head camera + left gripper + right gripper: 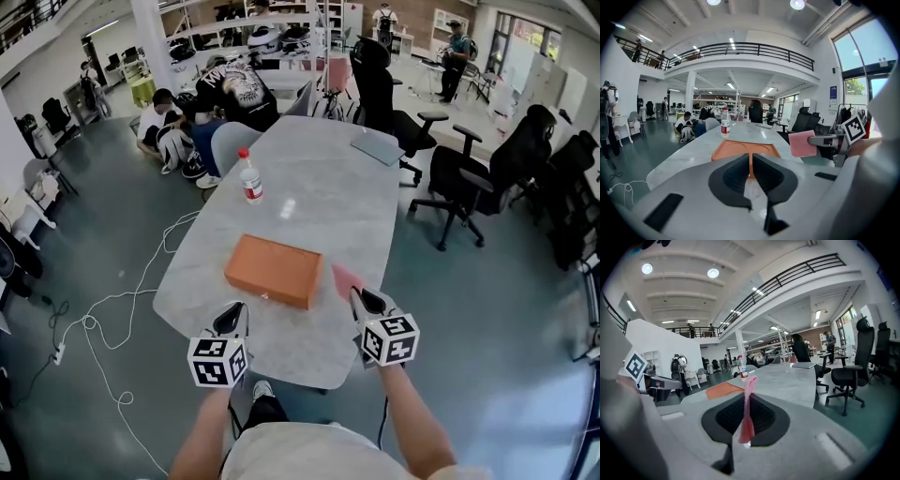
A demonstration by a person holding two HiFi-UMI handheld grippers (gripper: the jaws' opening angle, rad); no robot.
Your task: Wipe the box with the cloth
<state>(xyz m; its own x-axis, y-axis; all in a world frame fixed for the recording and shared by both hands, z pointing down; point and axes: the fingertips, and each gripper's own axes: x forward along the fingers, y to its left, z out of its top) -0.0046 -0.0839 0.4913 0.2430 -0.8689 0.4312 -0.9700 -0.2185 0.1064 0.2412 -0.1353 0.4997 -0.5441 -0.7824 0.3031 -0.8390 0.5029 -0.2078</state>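
orange box (274, 270) lies closed on the bench (328, 187), near its front edge. right gripper (364, 300) jaws pinch the pink cloth (344, 277), held just right of the box. left gripper (232, 322) jaws pressed together, holding nothing.

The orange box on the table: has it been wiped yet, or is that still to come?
Done: the pink cloth is already picked up, clamped in the right gripper. In hand: it hangs in the air just right of the box, not touching it. The left gripper is shut and empty. Left: the wiping itself.
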